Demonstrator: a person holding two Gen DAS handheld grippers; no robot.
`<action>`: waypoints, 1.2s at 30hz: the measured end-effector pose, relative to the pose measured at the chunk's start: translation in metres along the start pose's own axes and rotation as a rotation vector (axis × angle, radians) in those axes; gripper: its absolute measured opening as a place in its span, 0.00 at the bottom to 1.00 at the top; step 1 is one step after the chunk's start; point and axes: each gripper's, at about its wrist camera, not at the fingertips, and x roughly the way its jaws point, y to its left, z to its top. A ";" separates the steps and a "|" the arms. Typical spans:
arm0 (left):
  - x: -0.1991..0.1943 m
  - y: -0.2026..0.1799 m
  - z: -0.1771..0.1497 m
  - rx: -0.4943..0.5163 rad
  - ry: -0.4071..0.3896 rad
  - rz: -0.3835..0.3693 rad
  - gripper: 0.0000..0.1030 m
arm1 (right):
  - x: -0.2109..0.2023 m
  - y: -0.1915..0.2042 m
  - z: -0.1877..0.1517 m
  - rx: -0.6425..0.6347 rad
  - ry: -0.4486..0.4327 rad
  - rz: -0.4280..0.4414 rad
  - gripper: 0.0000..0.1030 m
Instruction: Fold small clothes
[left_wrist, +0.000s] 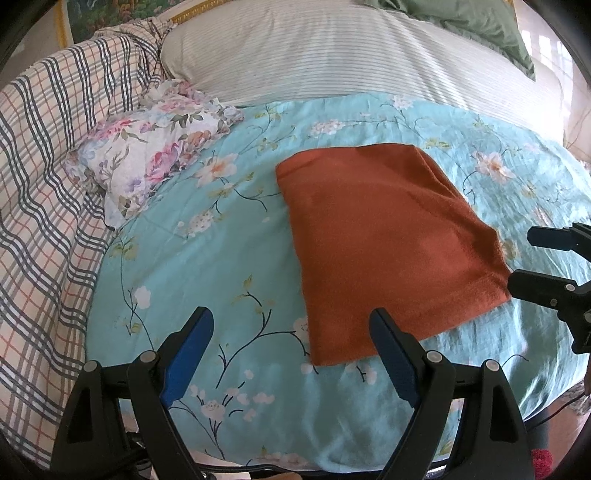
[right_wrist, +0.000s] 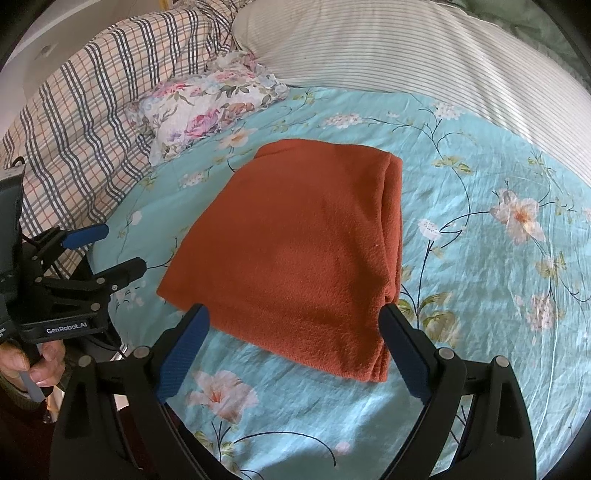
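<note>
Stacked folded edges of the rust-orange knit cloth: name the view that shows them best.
Right wrist view. The rust-orange knit cloth shows its layered fold edges along its right side, from far corner to near corner. The left wrist view shows mostly its flat top, the layers barely visible.

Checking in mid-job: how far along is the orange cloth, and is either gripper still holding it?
Done: the orange cloth lies folded in a compact rectangle on the teal floral sheet, stacked layers showing along its right edge. In hand: nothing; the left gripper and right gripper are both open and empty. Left: possibly one more fold; no other unfolded small garment is clearly visible.
</note>
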 end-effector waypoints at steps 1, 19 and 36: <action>0.000 0.000 0.000 -0.001 -0.002 -0.004 0.84 | 0.000 0.000 0.000 0.000 0.000 -0.001 0.90; -0.004 -0.002 0.001 -0.001 -0.013 0.015 0.84 | -0.006 0.006 0.003 0.007 -0.020 -0.005 0.90; 0.000 -0.003 0.000 0.015 -0.014 0.010 0.84 | -0.004 0.007 0.003 0.015 -0.017 -0.013 0.90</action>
